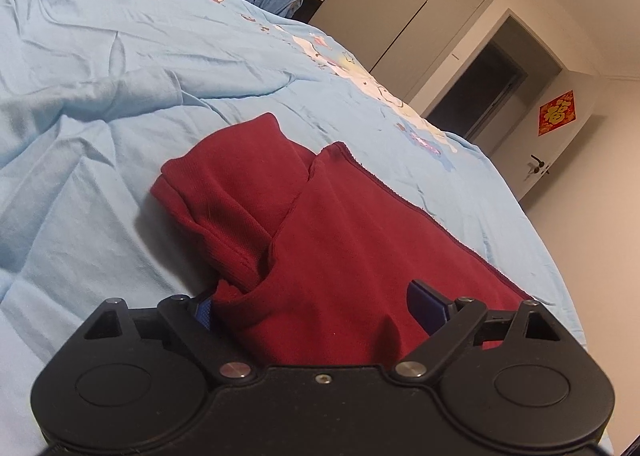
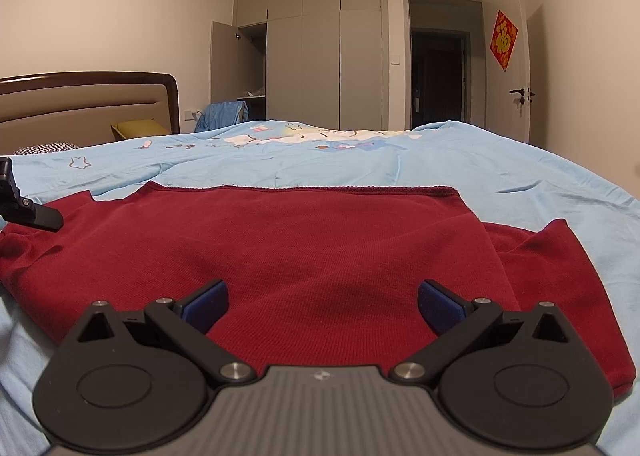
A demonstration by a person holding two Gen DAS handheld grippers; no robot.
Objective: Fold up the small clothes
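The left gripper [image 1: 316, 308] has its blue-padded jaws spread wide at the near edge of the red garment [image 1: 332, 223], cloth bunched between them but nothing pinched; the right gripper [image 2: 322, 306] is likewise spread apart, low over the same garment [image 2: 288, 248] with no fabric caught. The garment is a dark red knit top lying mostly flat on the light blue bedsheet [image 1: 100, 55], one sleeve [image 1: 224, 179] doubled back on the left side. It looks soft, light and limp, so it should sag and crease wherever it is lifted; the ribbed hem [image 2: 304, 188] and sleeve cuff look like the firmest places to pinch. Beyond the bed stand a grey wardrobe [image 2: 320, 51] and a dark doorway [image 2: 440, 75].
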